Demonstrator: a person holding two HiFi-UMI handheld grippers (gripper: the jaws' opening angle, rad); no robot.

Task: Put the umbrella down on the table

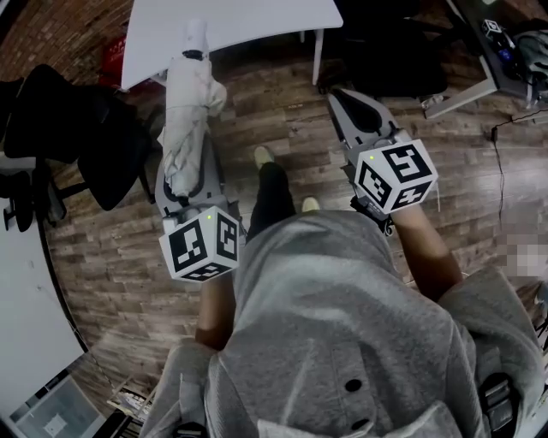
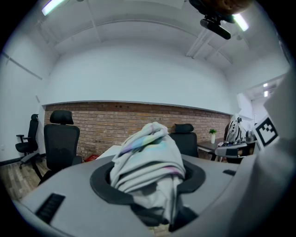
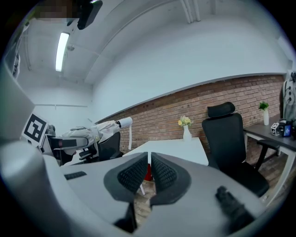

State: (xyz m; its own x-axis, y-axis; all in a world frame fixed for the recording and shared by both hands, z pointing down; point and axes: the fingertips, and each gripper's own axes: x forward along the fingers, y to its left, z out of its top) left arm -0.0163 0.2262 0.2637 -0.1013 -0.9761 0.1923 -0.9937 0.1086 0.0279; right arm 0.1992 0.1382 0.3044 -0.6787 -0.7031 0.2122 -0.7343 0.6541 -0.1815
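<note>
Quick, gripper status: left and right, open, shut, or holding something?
Left gripper: closed on the folded umbrella.
Right gripper: shut, nothing between its jaws.

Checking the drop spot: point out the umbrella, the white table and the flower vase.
umbrella (image 1: 184, 120), head view, folded canopy.
white table (image 1: 257, 21), head view, bare top.
flower vase (image 3: 186, 133), right gripper view, vase body.

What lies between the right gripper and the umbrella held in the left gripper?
In the head view, only the person's leg and shoe, over wooden floor, lie between the right gripper and the umbrella.
</note>
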